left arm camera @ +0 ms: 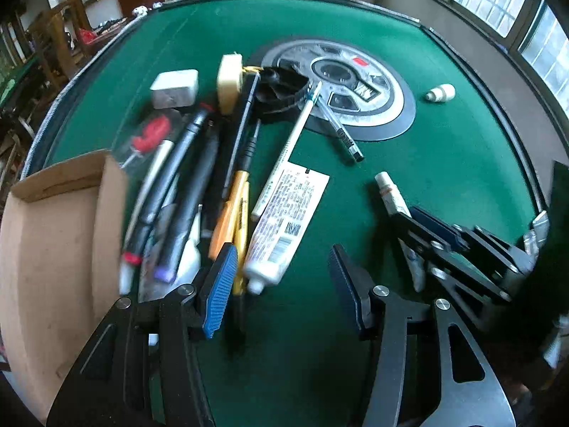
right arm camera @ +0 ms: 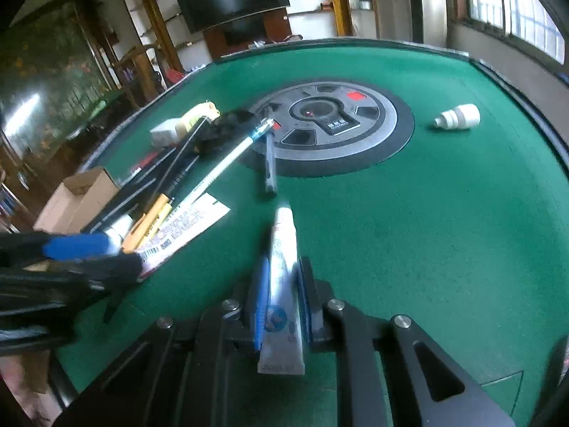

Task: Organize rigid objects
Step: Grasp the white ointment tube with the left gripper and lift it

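On the green surface (right arm camera: 444, 213) a small white tube (right arm camera: 282, 284) is clamped between the pads of the right hand-held gripper (right arm camera: 281, 306), its capped end pointing toward twelve o'clock and its crimped tail projecting back past the pads. The left hand-held gripper (left arm camera: 281, 284) is held well open with nothing between its jaws, poised over the near end of a larger labelled tube (left arm camera: 281, 224) that lies beside a heap of pens (left arm camera: 185, 185) and a yellow-handled tool (left arm camera: 234, 206); a cardboard box (left arm camera: 53, 242) stands at nine o'clock of that heap. A white plastic fitting (right arm camera: 457, 117) lies well apart at two o'clock, beyond the round centre console (right arm camera: 330, 128). Several risks can be judged from here. The small tube is soft-walled and gripped along its body, so it could be squeezed out of shape or could slide out tail-first if the grip is eased in transit. The left pad at eight o'clock sits just beside the yellow-handled tool, so that tool could be caught together with the larger tube, or the heap could be nudged and scattered. With both hand-held grippers close together, a collision on the way to the box could be caused by crossing paths.
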`<state>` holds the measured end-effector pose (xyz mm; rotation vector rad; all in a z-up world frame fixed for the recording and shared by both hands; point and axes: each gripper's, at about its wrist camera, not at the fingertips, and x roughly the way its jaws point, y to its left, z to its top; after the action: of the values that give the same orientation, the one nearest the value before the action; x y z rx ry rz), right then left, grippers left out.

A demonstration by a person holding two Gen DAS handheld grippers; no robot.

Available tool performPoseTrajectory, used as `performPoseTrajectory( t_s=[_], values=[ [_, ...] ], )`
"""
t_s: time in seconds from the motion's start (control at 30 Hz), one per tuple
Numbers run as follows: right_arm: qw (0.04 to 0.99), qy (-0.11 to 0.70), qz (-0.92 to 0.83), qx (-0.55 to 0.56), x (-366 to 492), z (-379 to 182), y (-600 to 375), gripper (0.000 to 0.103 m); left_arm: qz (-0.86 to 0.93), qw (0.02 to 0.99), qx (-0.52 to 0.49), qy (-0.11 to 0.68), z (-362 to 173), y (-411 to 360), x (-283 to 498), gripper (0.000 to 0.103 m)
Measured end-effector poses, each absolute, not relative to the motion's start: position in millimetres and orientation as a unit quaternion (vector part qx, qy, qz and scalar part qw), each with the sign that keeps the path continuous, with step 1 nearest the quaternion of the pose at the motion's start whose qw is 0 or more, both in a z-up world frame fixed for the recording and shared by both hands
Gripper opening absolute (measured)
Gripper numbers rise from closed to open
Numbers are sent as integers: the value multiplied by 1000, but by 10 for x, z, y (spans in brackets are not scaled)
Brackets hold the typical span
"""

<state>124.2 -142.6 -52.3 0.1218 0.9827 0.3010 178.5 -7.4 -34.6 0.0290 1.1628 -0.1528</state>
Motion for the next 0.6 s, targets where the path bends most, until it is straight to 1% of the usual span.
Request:
performPoseTrajectory(
  t_s=[0.13, 0.27, 0.3, 0.33, 0.37, 0.4, 0.5, 0.6],
  values=[
    [861, 475, 154, 99, 1250, -524, -1500, 15, -76, 824, 29, 561, -471, -177, 1924, 53],
    [862, 475, 151, 88, 1191, -505, -1475, 15, -65, 818, 45, 570, -549, -241, 1972, 54],
    [863, 475, 151, 86, 1183, -500, -1476, 15, -66, 818, 41, 571, -545, -240, 1942, 49],
    [862, 475, 151, 88, 1178, -498, -1481, 15, -67, 819, 39, 569, -541, -244, 1907, 41],
    [861, 476, 151, 93, 1175, -498, -1492, 15, -66, 819, 39, 568, -537, -244, 1876, 37],
    [861, 476, 152, 96, 1181, -501, -1503, 15, -68, 820, 40, 567, -534, -256, 1833, 34],
    [860, 477, 151, 97, 1204, -509, -1507, 15, -68, 824, 58, 560, -536, -329, 1813, 35],
    [862, 476, 150, 91, 1207, -506, -1492, 15, -76, 823, 69, 559, -535, -400, 1884, 37]
  ],
)
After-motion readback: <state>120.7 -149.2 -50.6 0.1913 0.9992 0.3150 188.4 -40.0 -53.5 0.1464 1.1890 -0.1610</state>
